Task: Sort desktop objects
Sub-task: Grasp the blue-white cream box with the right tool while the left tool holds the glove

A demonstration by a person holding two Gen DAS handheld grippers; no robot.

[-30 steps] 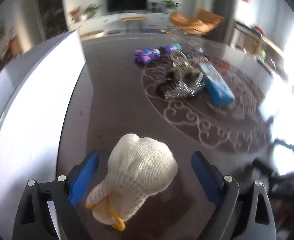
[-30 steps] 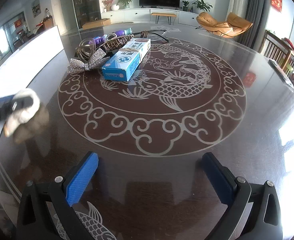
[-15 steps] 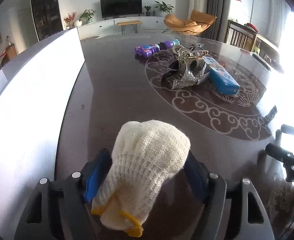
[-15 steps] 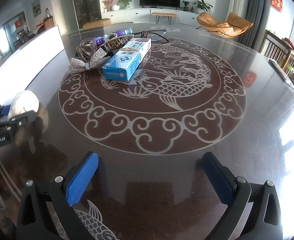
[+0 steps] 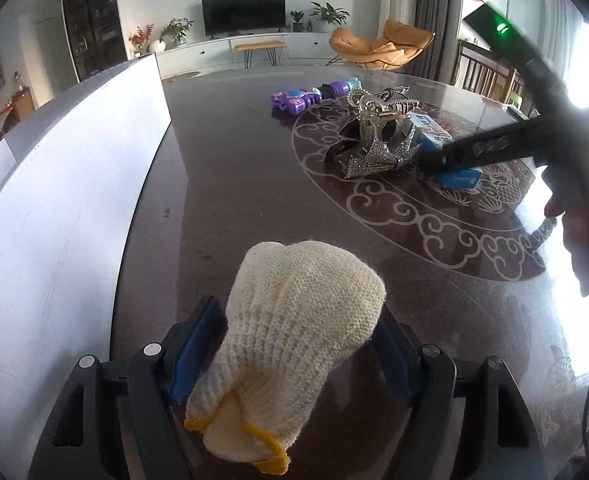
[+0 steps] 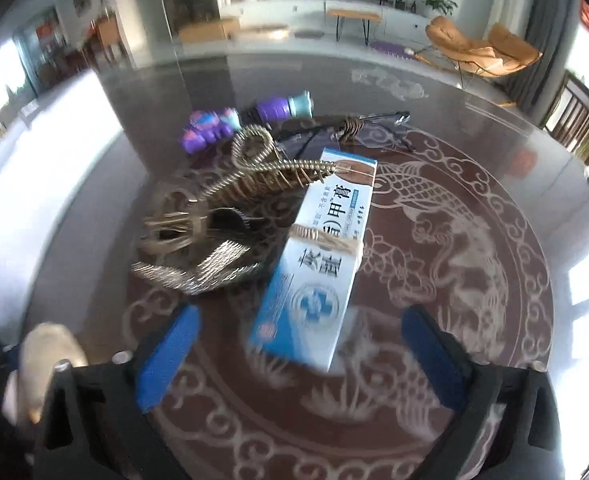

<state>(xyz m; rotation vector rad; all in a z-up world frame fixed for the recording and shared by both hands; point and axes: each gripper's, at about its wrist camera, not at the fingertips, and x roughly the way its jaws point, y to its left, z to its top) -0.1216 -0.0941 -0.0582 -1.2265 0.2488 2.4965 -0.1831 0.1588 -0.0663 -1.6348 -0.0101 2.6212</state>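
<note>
The left gripper is seen clamped on a cream knitted glove with a yellow cuff trim, its blue pads pressed against both sides of the fabric just above the dark glossy round table with pale scrollwork inlay. To its left, a tall white panel is stood along the table edge. Farther ahead and to its right, a cluster of objects is gathered: a rhinestone-covered silver bow clip, a purple plastic toy beyond it, and a blue and white cardboard medicine box. The right gripper is held over the near end of that box, its jaws closing with blue pads set apart on either side and no contact made. Beside the box, on this gripper's left, a gold metal fishbone hair clip is laid, with dark-framed glasses beyond it. The glove is glimpsed at this gripper's far lower left.
</note>
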